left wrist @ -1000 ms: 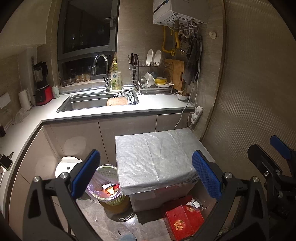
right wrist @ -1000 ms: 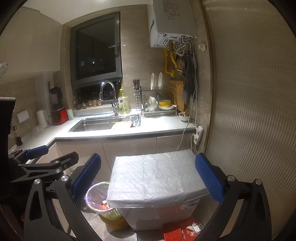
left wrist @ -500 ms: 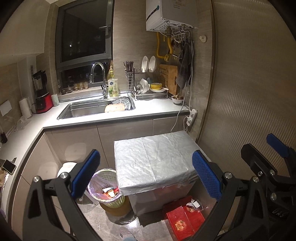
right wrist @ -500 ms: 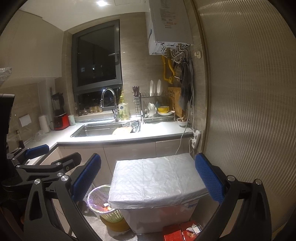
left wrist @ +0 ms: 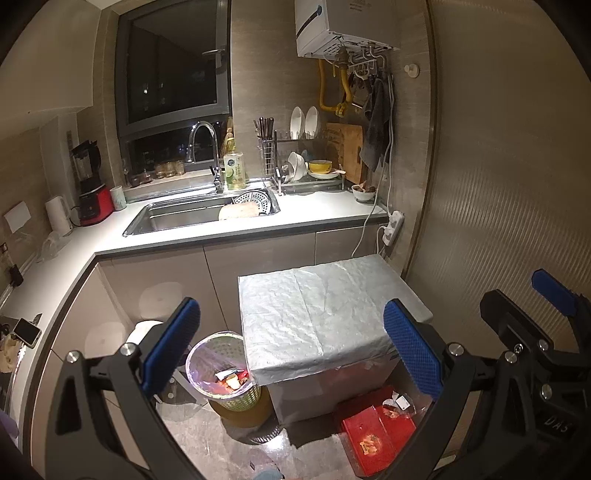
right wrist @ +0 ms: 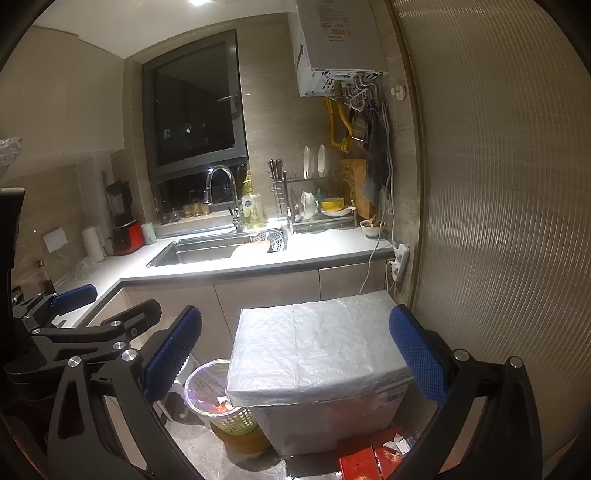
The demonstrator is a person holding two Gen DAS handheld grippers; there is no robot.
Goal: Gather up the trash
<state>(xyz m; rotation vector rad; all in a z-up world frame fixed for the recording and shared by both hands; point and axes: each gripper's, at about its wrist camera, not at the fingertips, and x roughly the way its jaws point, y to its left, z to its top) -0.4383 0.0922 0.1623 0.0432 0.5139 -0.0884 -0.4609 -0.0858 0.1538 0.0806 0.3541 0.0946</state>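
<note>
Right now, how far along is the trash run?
Early. Done: the lined bin beside the covered box already holds scraps. In hand: nothing; left tool and right tool are both open and empty, well above the floor. Left: wrappers on the red boxes look uncollected.

The red box at the lower right of the left wrist view is partly covered by the near gripper finger; in the right wrist view it is cut by the bottom edge. The waste basket is partly hidden behind the foil-covered box; its contents are too small to identify. The label on the water heater is illegible. At the left edge, the phone is small and indistinct.
</note>
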